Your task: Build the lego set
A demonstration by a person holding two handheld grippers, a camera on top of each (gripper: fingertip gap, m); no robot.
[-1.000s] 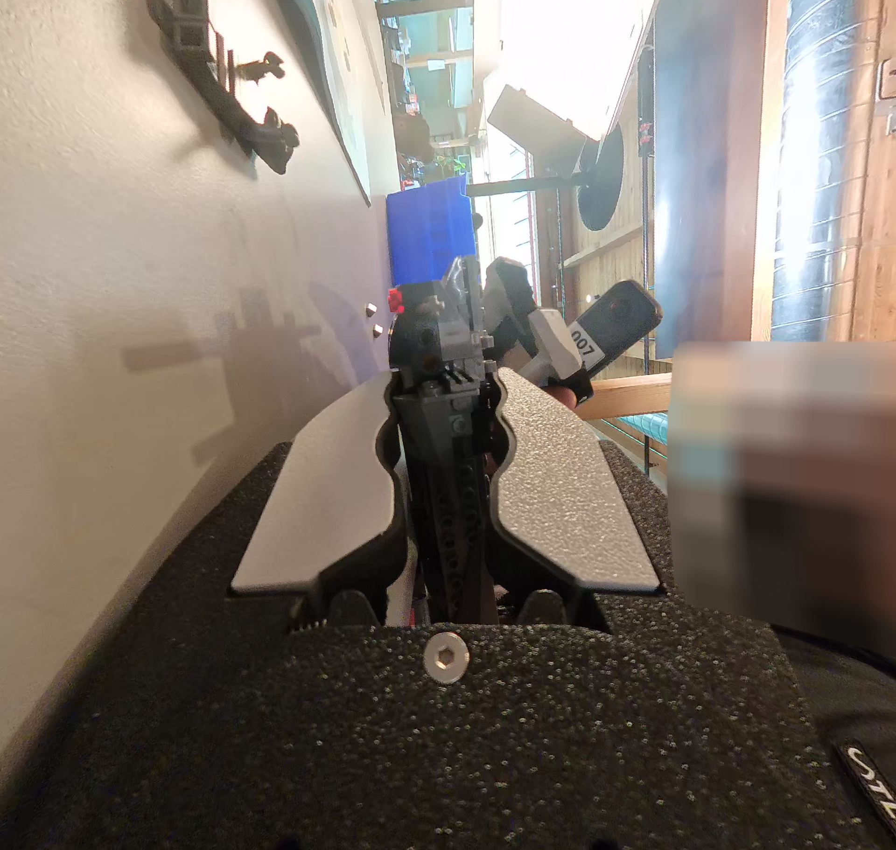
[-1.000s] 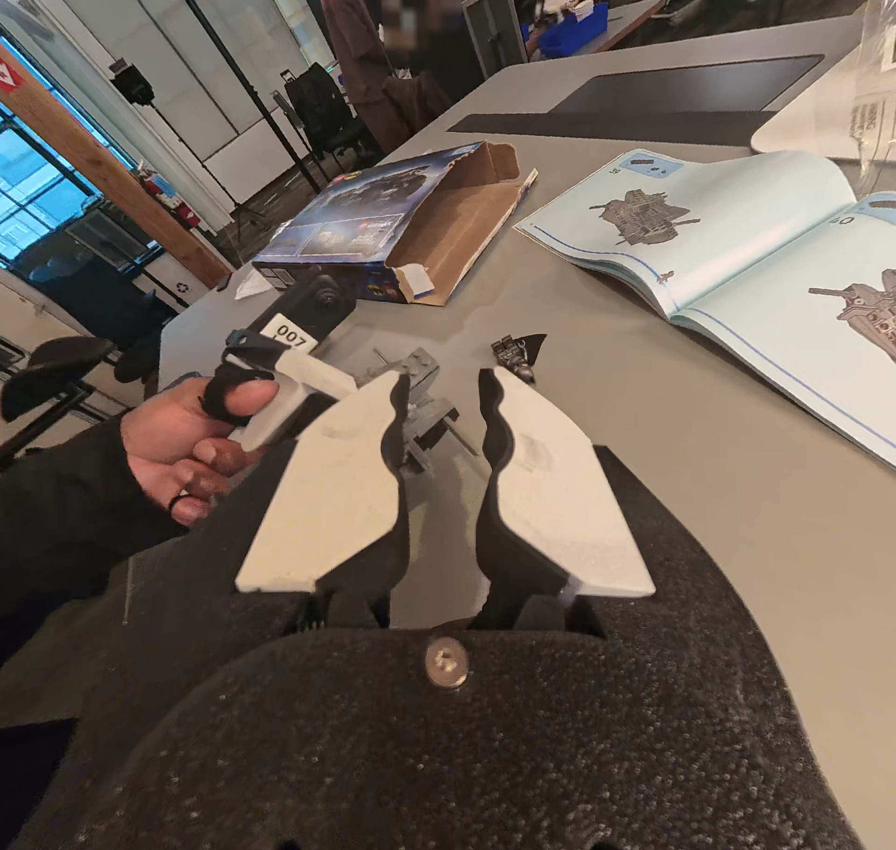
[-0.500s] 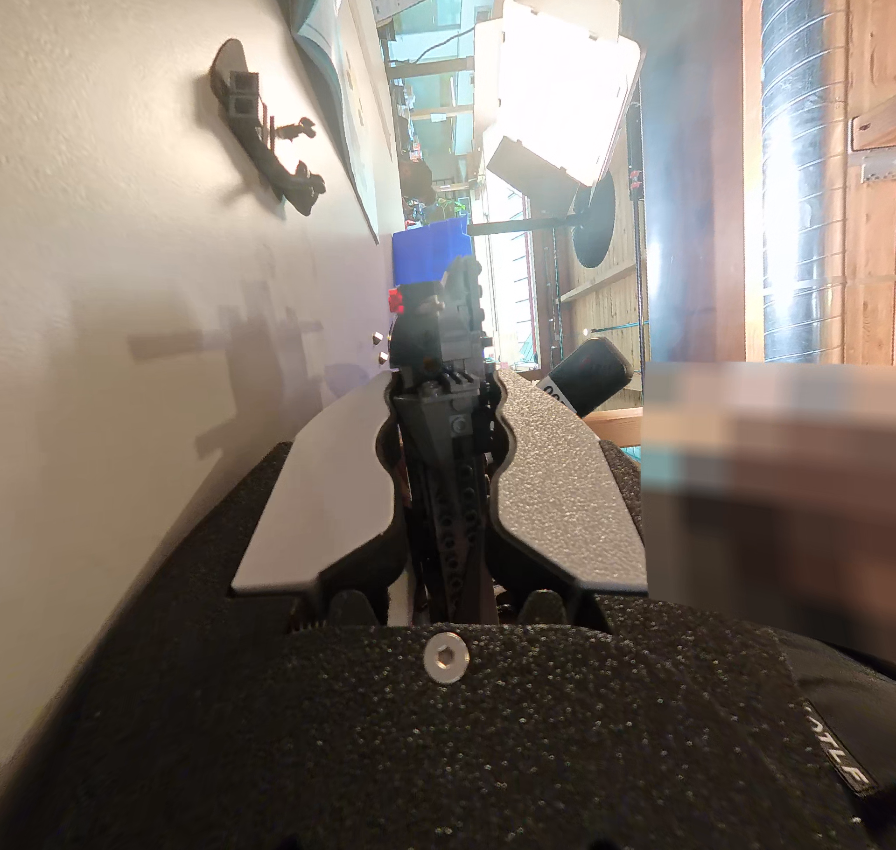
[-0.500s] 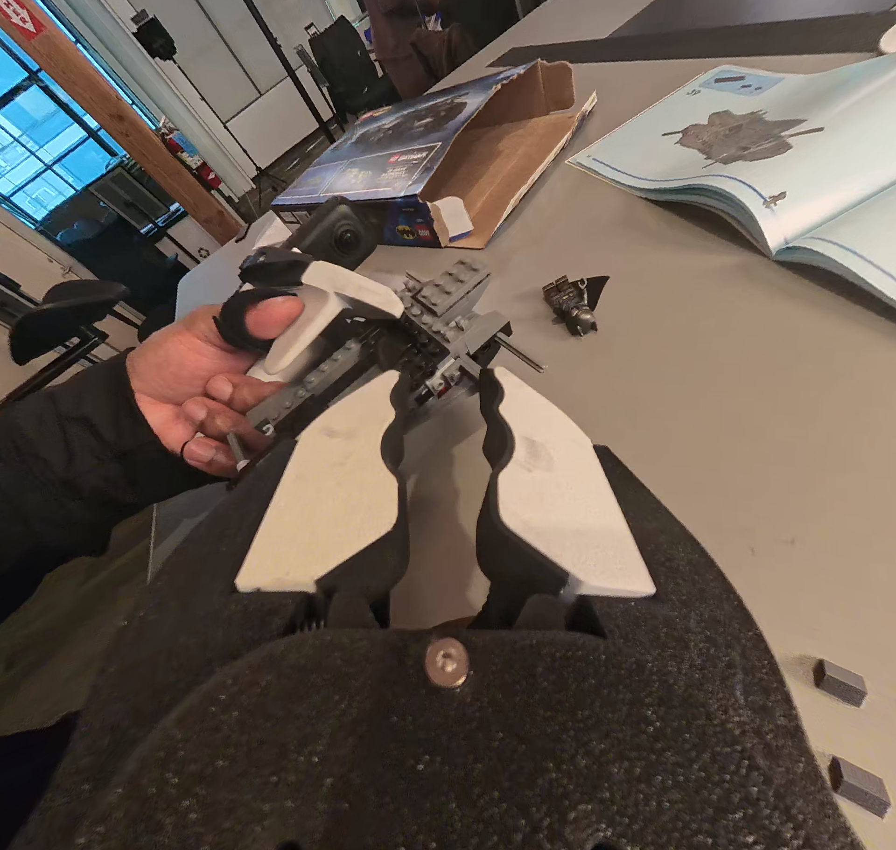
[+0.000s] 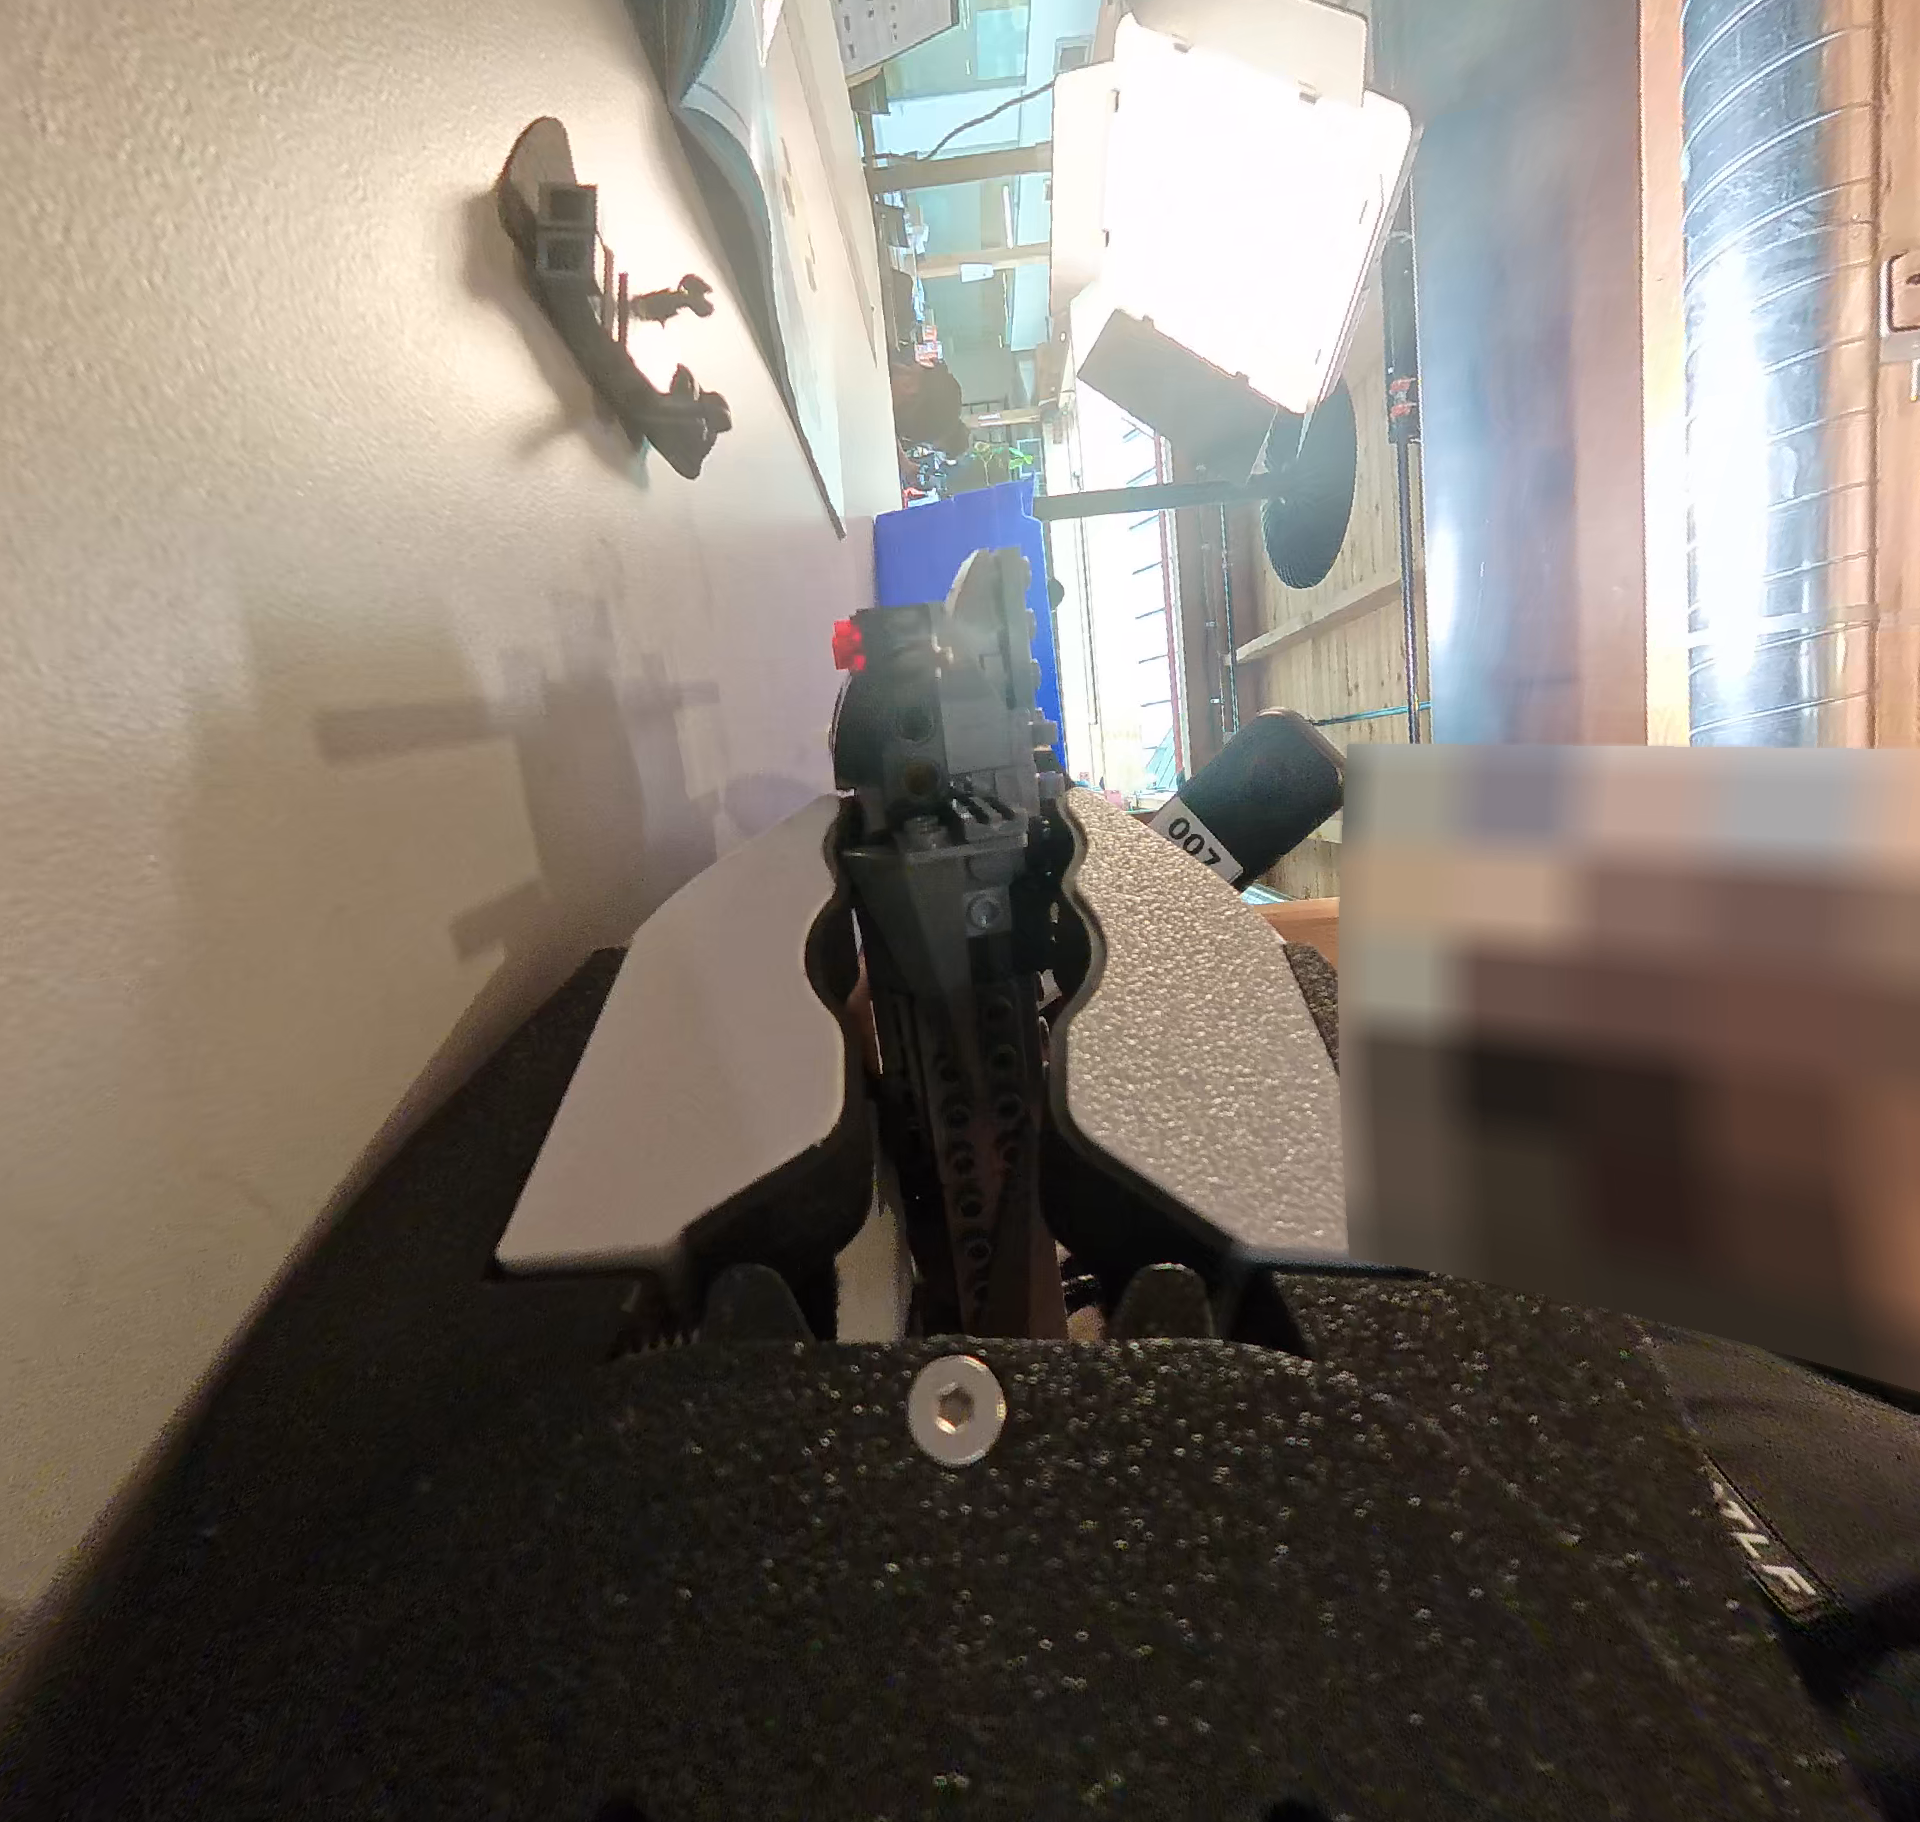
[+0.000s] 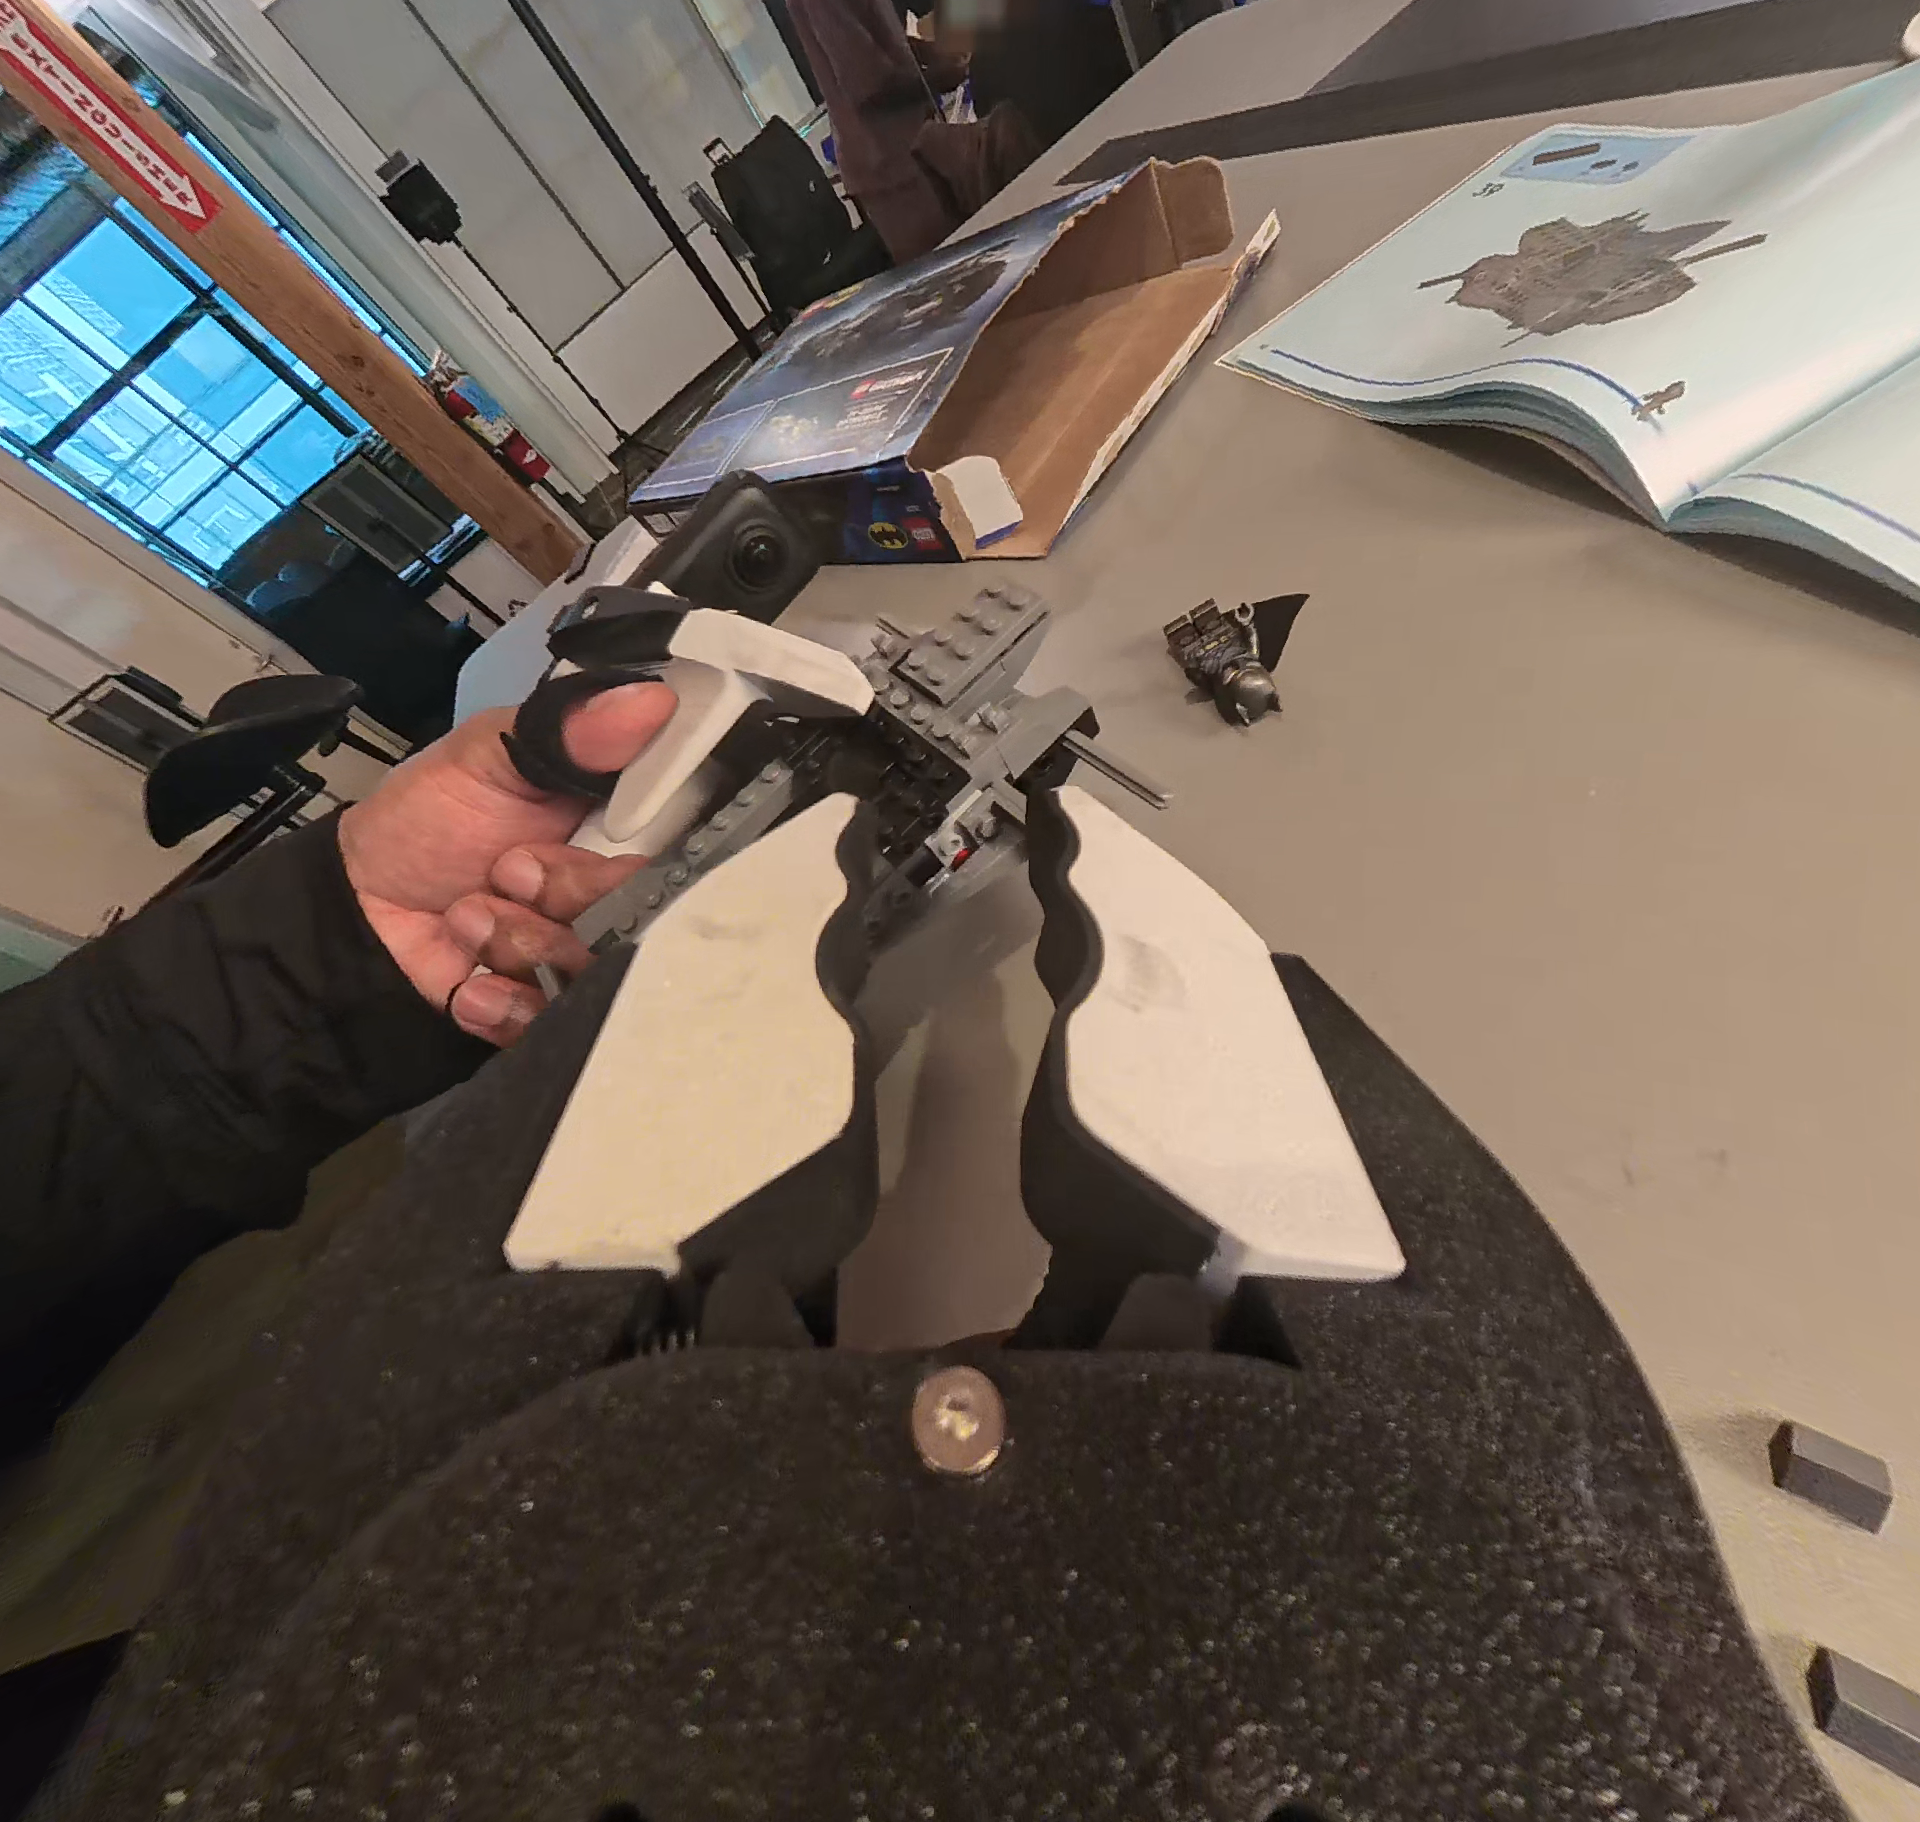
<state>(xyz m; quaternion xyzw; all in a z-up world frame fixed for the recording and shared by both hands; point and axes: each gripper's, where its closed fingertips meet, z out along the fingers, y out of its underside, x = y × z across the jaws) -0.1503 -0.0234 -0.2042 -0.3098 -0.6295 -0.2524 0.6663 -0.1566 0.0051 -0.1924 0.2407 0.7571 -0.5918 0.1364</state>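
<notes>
The left gripper (image 5: 951, 837) has its fingers clamped on a dark grey and black brick-built model (image 5: 940, 733), whose rear runs back out of sight between them. The right gripper (image 6: 945, 816) has its fingers narrowly apart at the model's (image 6: 966, 723) end; contact there is hard to make out. On the grey worktop (image 6: 1455, 889) lie a small dark caped minifigure (image 6: 1231, 655) and an open pale-blue instruction booklet (image 6: 1662, 370), cut off by the frame.

The grey surface (image 6: 1507, 941) carries an opened cardboard box (image 6: 997, 370), an open instruction booklet (image 6: 1683, 338), a small dark caped figure (image 6: 1231, 655) lying between them, and two dark bricks (image 6: 1829, 1486) nearer.
</notes>
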